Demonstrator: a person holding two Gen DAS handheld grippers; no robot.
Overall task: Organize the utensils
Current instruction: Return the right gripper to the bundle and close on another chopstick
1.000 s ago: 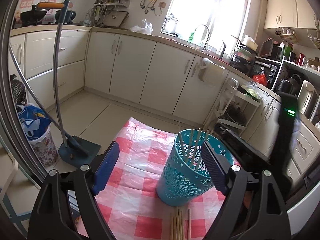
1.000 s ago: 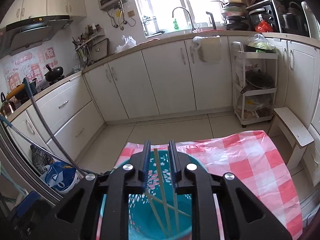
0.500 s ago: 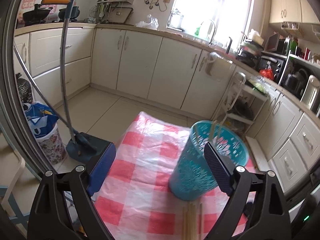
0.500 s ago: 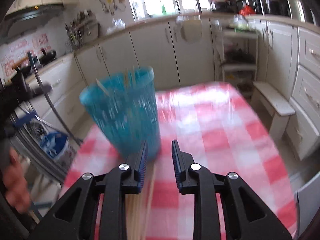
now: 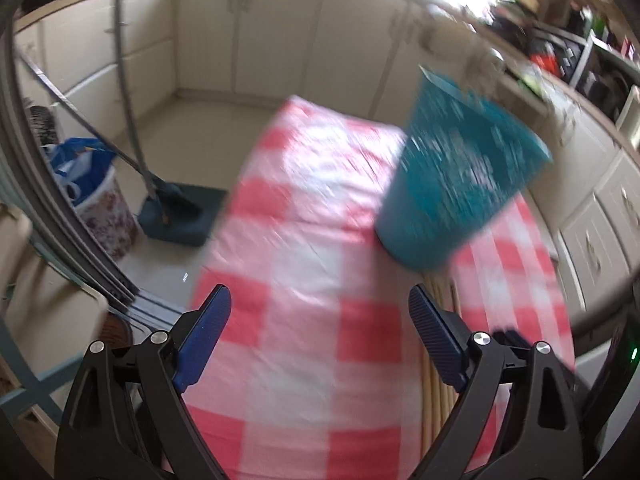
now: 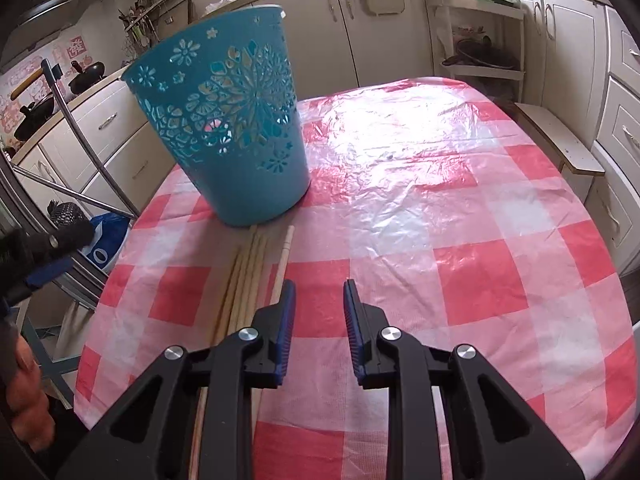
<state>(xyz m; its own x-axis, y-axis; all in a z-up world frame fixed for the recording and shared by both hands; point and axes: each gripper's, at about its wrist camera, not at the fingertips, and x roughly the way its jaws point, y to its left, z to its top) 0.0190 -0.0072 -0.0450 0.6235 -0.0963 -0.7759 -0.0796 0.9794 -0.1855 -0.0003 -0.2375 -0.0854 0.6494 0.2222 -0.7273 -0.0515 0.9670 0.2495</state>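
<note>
Since the chopsticks (image 6: pixel 250 276) lie bundled on the checked cloth (image 6: pixel 440 208) with their long axis running from my near edge straight toward the foot of the teal basket (image 6: pixel 224 120), what matters is which side of my fingers they fall on. From the right gripper (image 6: pixel 318 308) they sit just to the left of the left finger, parallel to it, one stick a little apart from the rest and nearest that finger; the jaws stand narrowly apart with nothing between them. From the left gripper (image 5: pixel 320 320), in a blurred view, the same bundle (image 5: pixel 440 300) runs under and just past the right-hand finger, and those jaws are spread wide and empty. I judge the right hand the nearer one: a short shift left should bring the sticks between its pads. The basket stands upright on the cloth, beyond the far tips of the sticks, almost touching them. Whether it holds sticks already I cannot tell.
</note>
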